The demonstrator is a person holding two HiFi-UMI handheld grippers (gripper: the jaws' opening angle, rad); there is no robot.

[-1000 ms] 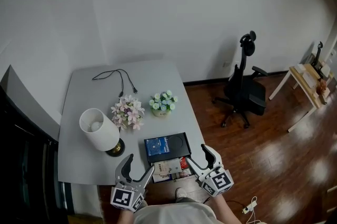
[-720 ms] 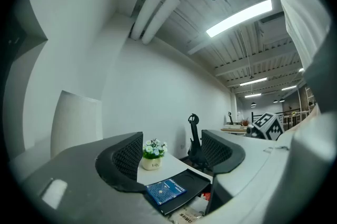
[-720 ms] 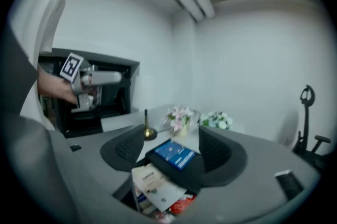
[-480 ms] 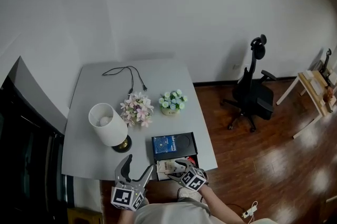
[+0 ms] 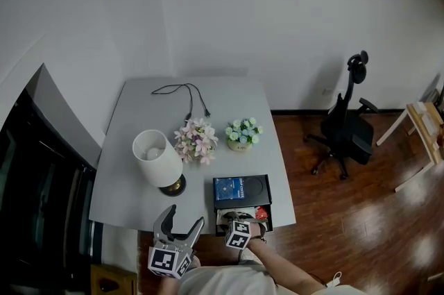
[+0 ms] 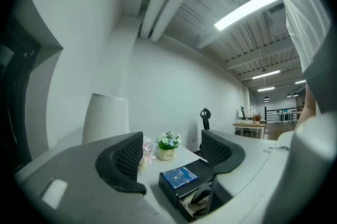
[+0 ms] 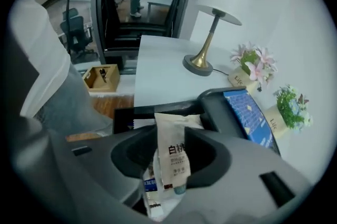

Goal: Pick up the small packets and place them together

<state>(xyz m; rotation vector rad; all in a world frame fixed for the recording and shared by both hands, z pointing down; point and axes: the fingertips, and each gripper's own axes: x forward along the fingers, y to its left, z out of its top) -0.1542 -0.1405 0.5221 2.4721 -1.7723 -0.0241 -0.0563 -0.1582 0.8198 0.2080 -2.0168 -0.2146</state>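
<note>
A small white packet (image 7: 174, 133) with dark print stands upright between the jaws of my right gripper (image 7: 171, 157), which are closing, and both pads touch its sides. In the head view the right gripper (image 5: 239, 221) reaches into the open drawer (image 5: 266, 221) of a black box (image 5: 258, 184) at the table's front edge. More packets (image 7: 150, 186) lie in the drawer below the held one. My left gripper (image 5: 182, 218) hangs open and empty left of the drawer, off the table's front edge; in its own view the left gripper (image 6: 171, 152) faces the box (image 6: 184, 178).
The grey table (image 5: 139, 120) carries a white lamp (image 5: 158, 158), a pink flower pot (image 5: 195, 141), a green flower pot (image 5: 241, 132) and a black cable (image 5: 184, 92). A blue booklet (image 5: 234, 188) lies on the box. An office chair (image 5: 350, 127) stands on the wooden floor to the right.
My right gripper has moved left from beside the drawer into it and its jaws have narrowed around a white packet. The left gripper has stayed where it was.
</note>
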